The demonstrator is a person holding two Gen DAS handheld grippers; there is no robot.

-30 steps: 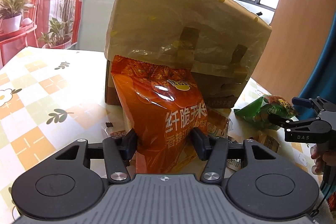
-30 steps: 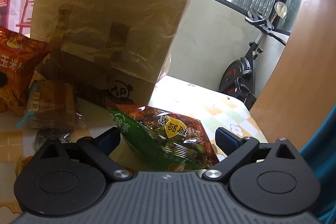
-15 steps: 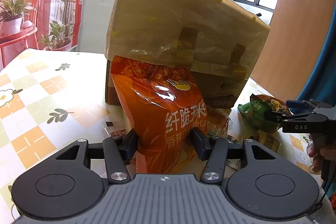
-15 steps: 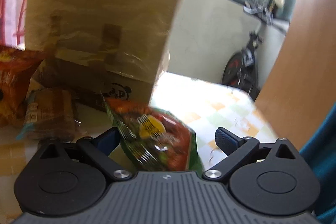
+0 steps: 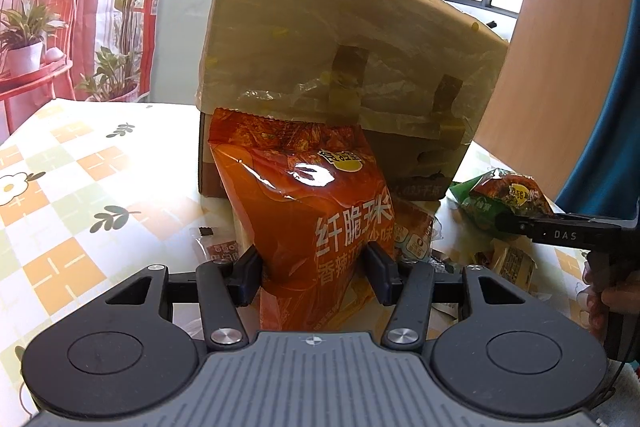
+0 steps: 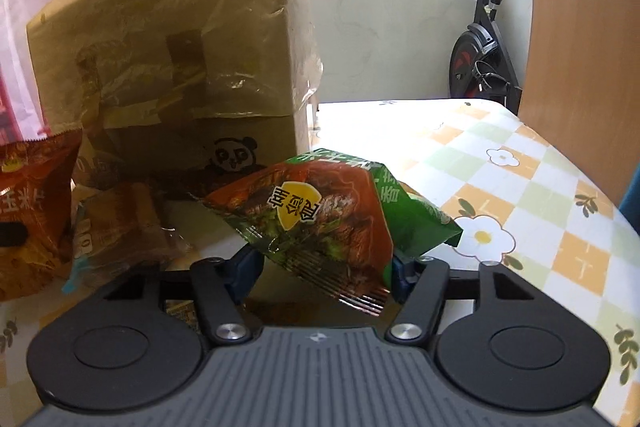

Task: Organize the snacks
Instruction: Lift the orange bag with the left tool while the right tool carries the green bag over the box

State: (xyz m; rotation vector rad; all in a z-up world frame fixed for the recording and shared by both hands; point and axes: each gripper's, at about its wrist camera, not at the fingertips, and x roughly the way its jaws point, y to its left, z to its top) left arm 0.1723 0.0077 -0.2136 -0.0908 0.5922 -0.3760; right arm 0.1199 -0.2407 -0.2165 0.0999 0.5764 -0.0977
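An orange snack bag (image 5: 304, 195) stands upright in front of a taped cardboard box (image 5: 340, 39), and my left gripper (image 5: 314, 267) is shut on its lower part. The same bag shows at the left edge of the right wrist view (image 6: 32, 211). A green snack bag (image 6: 316, 215) lies tilted between the fingers of my right gripper (image 6: 324, 267). Its jaws are closing, and both pads touch the bag's sides. From the left wrist view the green bag (image 5: 492, 199) sits just beyond the right gripper (image 5: 520, 223), at the right.
The big box (image 6: 172, 39) fills the table's middle. Small wrapped snacks (image 6: 120, 223) lie between the two bags, more (image 5: 508, 263) under the right gripper. The checked tablecloth (image 6: 520, 187) runs bare to the right edge. A hand (image 5: 608, 299) holds the right gripper's handle.
The right gripper's jaws have come in from wide apart onto the green bag, and the gripper has rolled, so the bag now sits tilted. The left gripper and orange bag have kept still.
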